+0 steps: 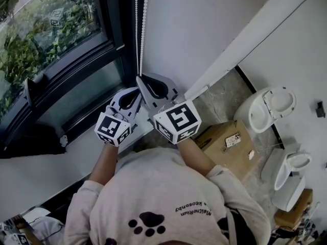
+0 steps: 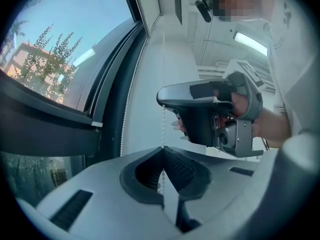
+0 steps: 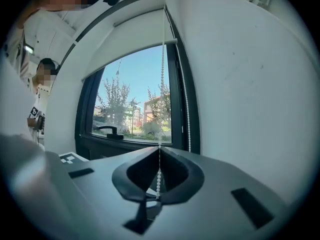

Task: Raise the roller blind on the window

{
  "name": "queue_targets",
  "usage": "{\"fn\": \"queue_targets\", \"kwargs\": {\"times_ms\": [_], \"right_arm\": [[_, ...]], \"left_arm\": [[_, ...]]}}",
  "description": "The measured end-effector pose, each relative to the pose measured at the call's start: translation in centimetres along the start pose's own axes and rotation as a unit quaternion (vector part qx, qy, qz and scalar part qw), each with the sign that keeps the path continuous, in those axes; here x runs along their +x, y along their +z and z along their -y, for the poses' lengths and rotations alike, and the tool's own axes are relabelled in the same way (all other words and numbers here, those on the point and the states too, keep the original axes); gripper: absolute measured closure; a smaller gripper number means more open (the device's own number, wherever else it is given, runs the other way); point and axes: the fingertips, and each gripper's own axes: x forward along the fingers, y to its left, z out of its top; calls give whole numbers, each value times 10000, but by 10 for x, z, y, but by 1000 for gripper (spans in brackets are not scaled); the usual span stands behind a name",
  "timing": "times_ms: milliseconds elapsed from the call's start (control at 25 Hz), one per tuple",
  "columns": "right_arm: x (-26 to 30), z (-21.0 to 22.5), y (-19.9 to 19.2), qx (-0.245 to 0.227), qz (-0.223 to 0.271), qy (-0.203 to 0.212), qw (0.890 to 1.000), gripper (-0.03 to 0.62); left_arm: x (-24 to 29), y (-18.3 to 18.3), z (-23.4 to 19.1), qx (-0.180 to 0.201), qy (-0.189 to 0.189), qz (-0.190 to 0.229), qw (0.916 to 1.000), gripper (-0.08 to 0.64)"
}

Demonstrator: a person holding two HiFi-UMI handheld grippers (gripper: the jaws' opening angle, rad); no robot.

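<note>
1. Left gripper (image 2: 162, 149), grey plastic, two-jaw: jaws closed tight on the white beaded pull chain (image 2: 163, 84).
2. Right gripper (image 3: 160, 149), same build: jaws clamped on the same strand, higher up.
3. Chain: hangs straight beside the black-framed window (image 1: 76, 70), against the white wall (image 1: 204, 24).
4. White roller blind (image 3: 135, 41): lower edge high on the window, most of the glass uncovered.

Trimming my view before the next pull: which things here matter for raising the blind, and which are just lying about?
Job: chain, clamped by left gripper and right gripper; blind; window.
Lying about: box; toilet; second toilet.
</note>
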Motion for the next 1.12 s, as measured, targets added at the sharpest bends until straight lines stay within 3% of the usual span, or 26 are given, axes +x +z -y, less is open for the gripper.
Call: {"fn": "queue_targets", "kwargs": {"times_ms": [280,600,760,920,1000,1120], "right_arm": [[-1,-1,-21,-7,-12,-31,10000,581],[-5,3,-17,-91,77,-110,9999,581],[-7,6,-16,-70,93,-144,9998,581],[-7,7,-16,-102,128,-147,9998,581],[-7,6,-16,-115,152,-152,9997,581],[-7,8,-15,-170,164,-216,9995,581]], "left_arm": [[-1,-20,0,77,105,-90,9999,552],[-12,-11,-1,-34,195,40,9998,546],[-24,5,1,-125,281,167,9994,457],[-32,20,11,-121,425,153,9989,469],[-33,23,16,-32,492,28,9988,549],[-34,23,24,-6,494,-180,9986,552]]}}
